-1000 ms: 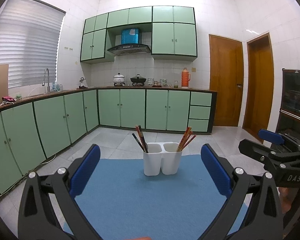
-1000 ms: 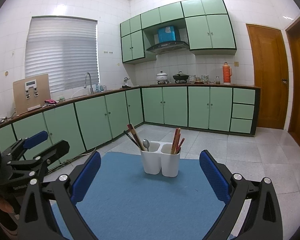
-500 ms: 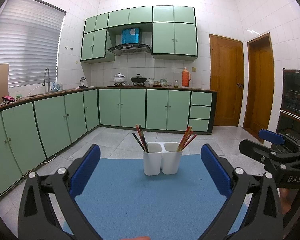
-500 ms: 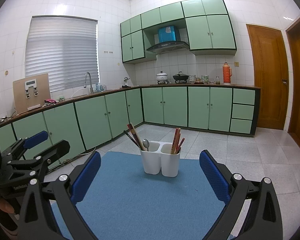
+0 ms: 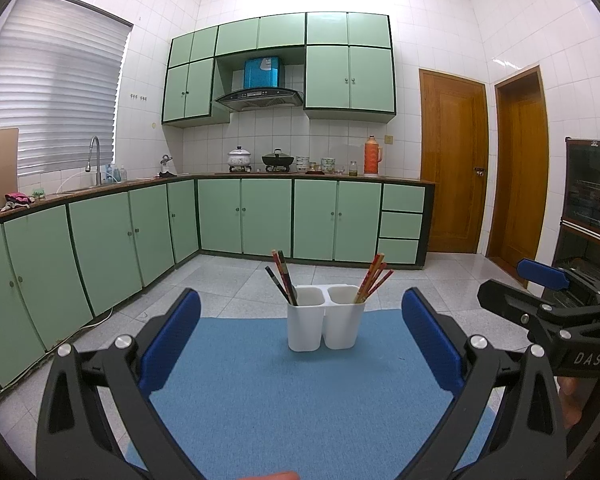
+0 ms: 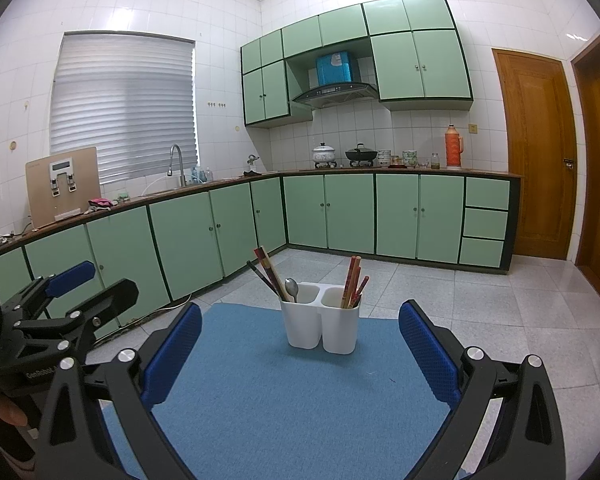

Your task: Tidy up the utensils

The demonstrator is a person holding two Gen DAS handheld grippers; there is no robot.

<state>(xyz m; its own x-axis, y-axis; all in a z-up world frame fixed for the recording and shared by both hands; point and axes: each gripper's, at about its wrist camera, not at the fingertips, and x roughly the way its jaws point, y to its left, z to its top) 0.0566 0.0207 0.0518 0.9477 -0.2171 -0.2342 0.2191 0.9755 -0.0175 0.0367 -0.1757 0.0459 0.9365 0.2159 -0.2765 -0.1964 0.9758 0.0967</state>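
A white two-compartment utensil holder (image 5: 323,322) stands upright on a blue mat (image 5: 292,396); it also shows in the right wrist view (image 6: 320,326). Its left compartment holds dark and red chopsticks (image 6: 266,276) and a metal spoon (image 6: 291,288). Its right compartment holds red-brown chopsticks (image 6: 352,282). My left gripper (image 5: 300,332) is open and empty, well short of the holder. My right gripper (image 6: 300,340) is open and empty, likewise short of it. Each gripper shows at the edge of the other's view: the right one (image 5: 540,292), the left one (image 6: 76,284).
The mat (image 6: 292,400) lies on a raised surface in a kitchen. Green base cabinets (image 5: 140,236) run along the left and back. Two wooden doors (image 5: 484,168) are at the right. A dark glass-front cabinet (image 5: 588,208) stands at the far right.
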